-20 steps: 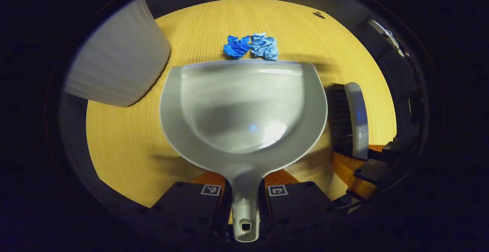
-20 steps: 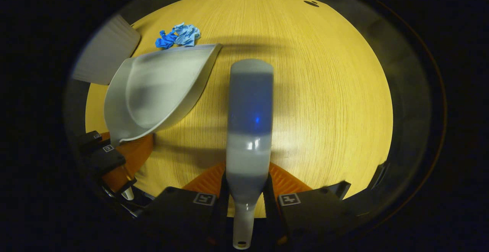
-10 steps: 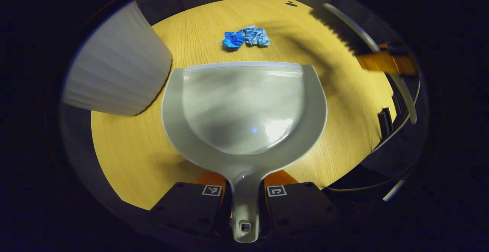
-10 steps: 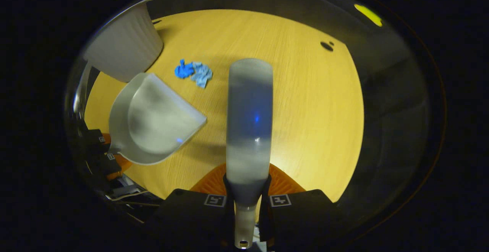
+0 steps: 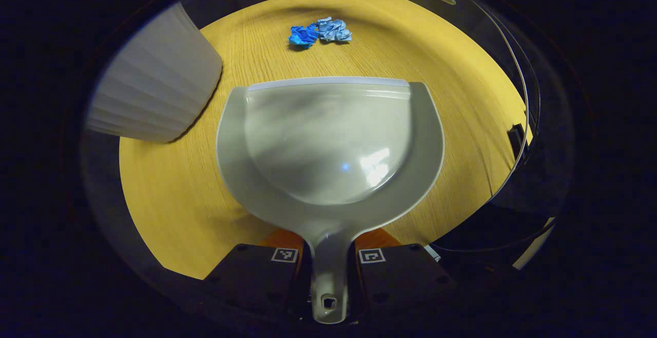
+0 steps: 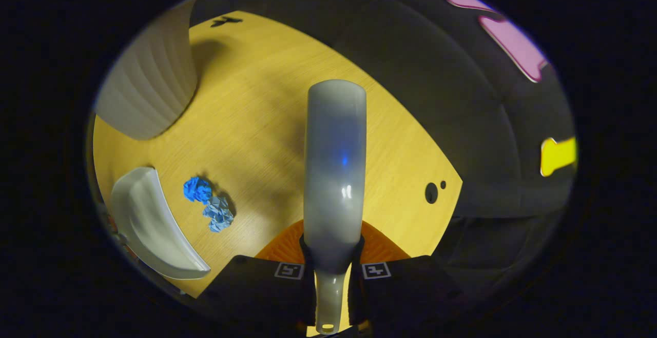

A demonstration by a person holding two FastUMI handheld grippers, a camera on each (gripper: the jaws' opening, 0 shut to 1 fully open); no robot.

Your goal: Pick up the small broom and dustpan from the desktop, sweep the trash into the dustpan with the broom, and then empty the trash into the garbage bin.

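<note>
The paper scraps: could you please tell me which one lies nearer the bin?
The darker blue scrap, on the bin's side; the paler scrap lies just beyond it.

Dustpan [image 5: 328, 143]: grey, open mouth facing the trash, well apart.
Broom [image 6: 334, 163]: grey back up, above the desktop.
Trash [image 5: 319, 31]: two crumpled blue wads, touching.
Bin [image 5: 154, 81]: white, ribbed, beside dustpan.

The left tool [image 5: 328, 261] clamps both fingers on the handle of the grey dustpan [image 5: 328, 143], whose open lip faces away over the wooden bench [image 5: 169, 194]. Two crumpled blue paper scraps [image 5: 319, 31] lie beyond the lip, apart from it. A white ribbed bin [image 5: 154, 86] stands left of the pan.
</note>
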